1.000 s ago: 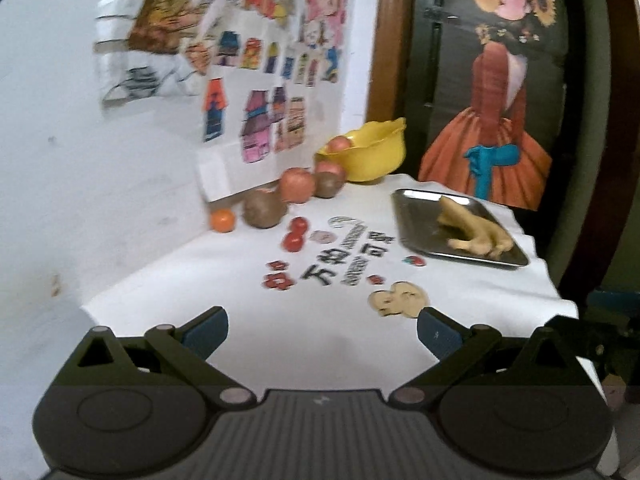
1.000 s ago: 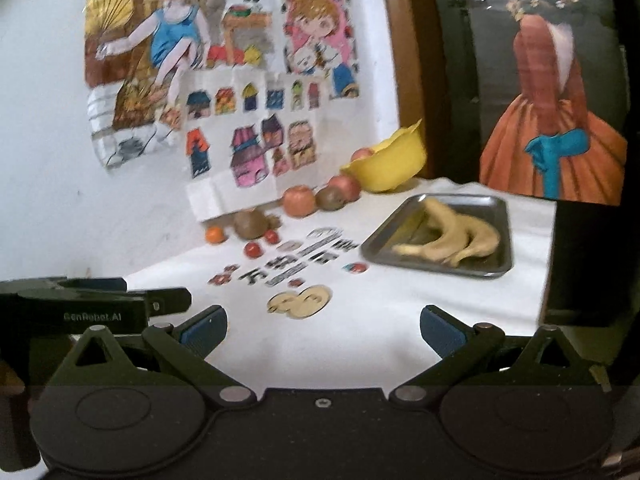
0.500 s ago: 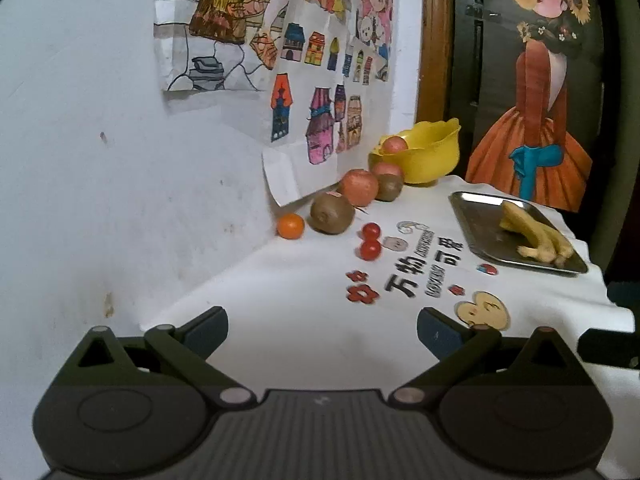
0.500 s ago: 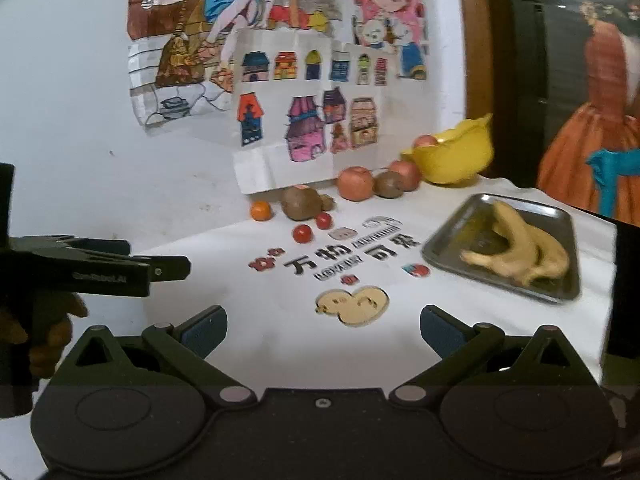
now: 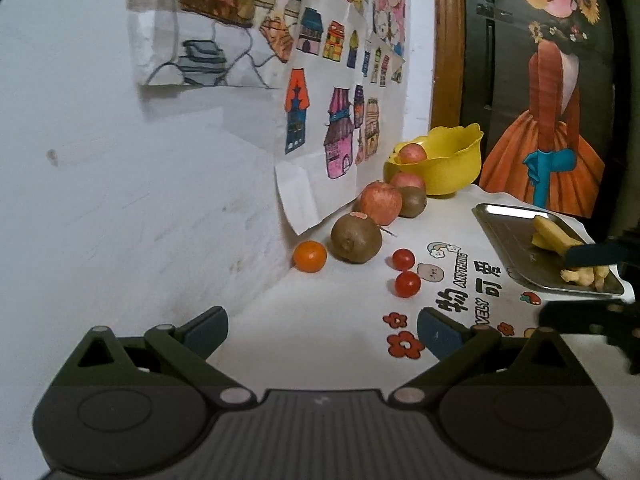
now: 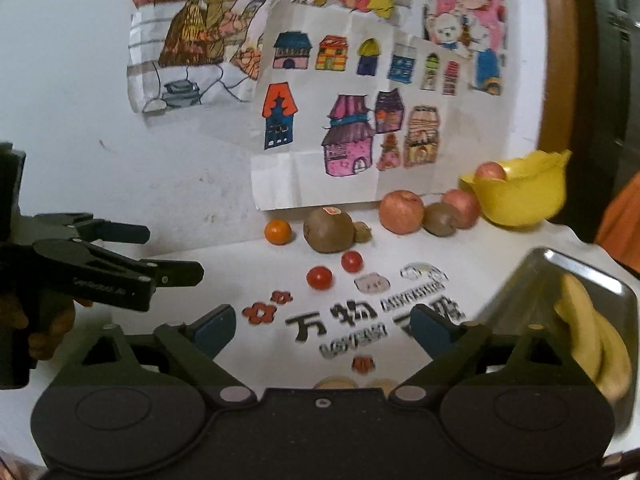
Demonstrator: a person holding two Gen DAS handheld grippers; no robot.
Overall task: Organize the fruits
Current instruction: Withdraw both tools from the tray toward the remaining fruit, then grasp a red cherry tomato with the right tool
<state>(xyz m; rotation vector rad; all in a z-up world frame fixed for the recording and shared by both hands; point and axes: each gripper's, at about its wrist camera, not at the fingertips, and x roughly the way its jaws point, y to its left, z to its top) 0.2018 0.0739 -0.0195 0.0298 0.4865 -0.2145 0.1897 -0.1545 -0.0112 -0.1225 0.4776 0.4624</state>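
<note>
We have pushed both tongs closer to wall; fruit looms larger than half second ago. Left tongs spread wide, empty, above cloth. Right tongs likewise gaping, nothing held. Ahead of left tongs: two tomatoes, kiwi, orange, apples. Farther right: yellow bowl. Right of right tongs: tray with bananas.

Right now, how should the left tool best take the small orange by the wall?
Grip the orange across its round middle, coming from the front with the open left tool. The wall is close on its left and the big kiwi sits near its right, so keep the jaws narrow.
</note>
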